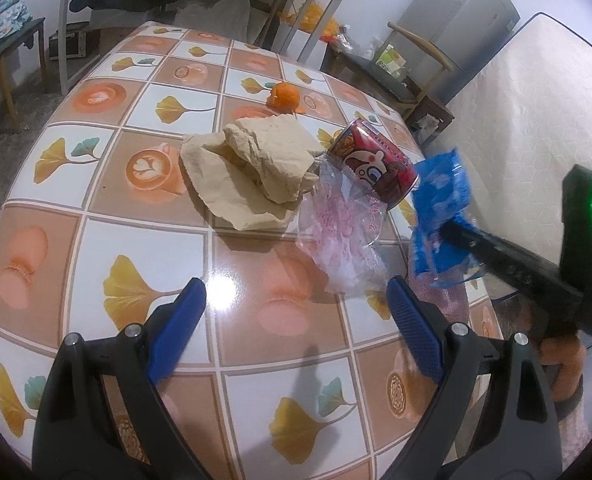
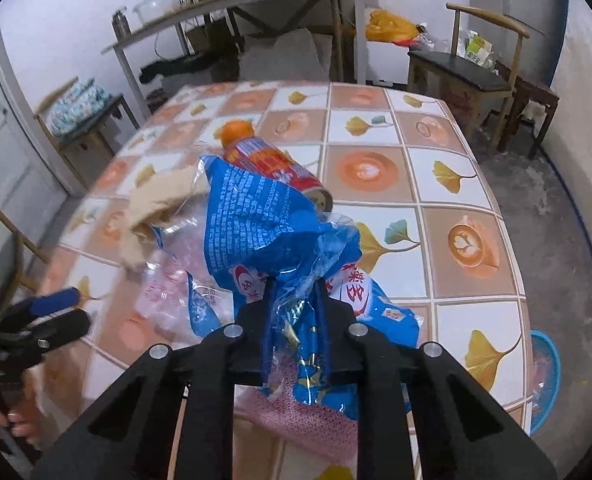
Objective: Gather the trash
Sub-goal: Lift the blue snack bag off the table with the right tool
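The right tool (image 2: 294,300) is clamped on a crumpled blue snack wrapper (image 2: 256,220), its two black fingers (image 2: 270,320) pinching the plastic between them; the wrapper hangs above the bench (image 2: 455,184), which is covered in a tile-patterned cloth with ginkgo leaves and coffee cups. The left tool (image 1: 296,300) hovers over the bench with its blue-padded jaws spread wide and nothing between them.

Taking the red drink can (image 1: 371,164) as the landmark: it lies on its side near the middle of the bench. The blue wrapper is just to the right of it in the left wrist view, lifted off the surface. A clear plastic bag with pink print (image 1: 343,228) lies in front of the can, touching it. Crumpled brown paper (image 1: 256,168) sits just to the left of the can. An orange peel (image 1: 283,95) rests behind the can, apart from it.
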### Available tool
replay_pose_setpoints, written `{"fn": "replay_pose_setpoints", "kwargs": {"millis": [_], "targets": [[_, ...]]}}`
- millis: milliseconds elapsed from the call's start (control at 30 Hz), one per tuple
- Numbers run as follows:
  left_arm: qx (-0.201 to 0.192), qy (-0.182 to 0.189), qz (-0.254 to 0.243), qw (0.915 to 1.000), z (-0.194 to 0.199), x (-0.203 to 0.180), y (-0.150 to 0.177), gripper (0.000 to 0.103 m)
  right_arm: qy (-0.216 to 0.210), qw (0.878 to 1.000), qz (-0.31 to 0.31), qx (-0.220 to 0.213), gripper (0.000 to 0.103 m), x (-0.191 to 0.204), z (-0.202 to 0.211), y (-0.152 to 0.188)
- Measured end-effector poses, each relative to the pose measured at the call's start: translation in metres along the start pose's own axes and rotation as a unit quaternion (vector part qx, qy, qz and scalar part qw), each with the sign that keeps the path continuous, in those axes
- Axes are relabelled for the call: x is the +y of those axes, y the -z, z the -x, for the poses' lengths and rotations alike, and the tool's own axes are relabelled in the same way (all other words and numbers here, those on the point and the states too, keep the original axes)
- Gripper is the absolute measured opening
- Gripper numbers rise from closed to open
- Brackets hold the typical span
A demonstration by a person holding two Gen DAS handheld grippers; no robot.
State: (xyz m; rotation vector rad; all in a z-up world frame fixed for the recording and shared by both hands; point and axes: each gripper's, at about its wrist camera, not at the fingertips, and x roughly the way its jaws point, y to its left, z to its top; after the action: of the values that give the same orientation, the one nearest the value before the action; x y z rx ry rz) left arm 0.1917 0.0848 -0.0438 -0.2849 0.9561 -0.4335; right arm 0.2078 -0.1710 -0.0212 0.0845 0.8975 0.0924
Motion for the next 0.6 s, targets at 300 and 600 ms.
{"fn": "replay_pose_setpoints", "kwargs": {"millis": [300, 600], "targets": [[-0.002, -0.002, -0.016, 0.9999, 0.002, -0.009, 0.002, 0.087, -0.112, 0.99, -0.072, -0.056, 0.016, -0.03, 0.046, -0.004], [-0.006, 0.003, -0.051, 0.9987, -0.006, -0.03, 0.002, 0.087, -0.194, 0.966, -0.15, -0.082, 0.012, -0.068, 0.063, 0.003]]}}
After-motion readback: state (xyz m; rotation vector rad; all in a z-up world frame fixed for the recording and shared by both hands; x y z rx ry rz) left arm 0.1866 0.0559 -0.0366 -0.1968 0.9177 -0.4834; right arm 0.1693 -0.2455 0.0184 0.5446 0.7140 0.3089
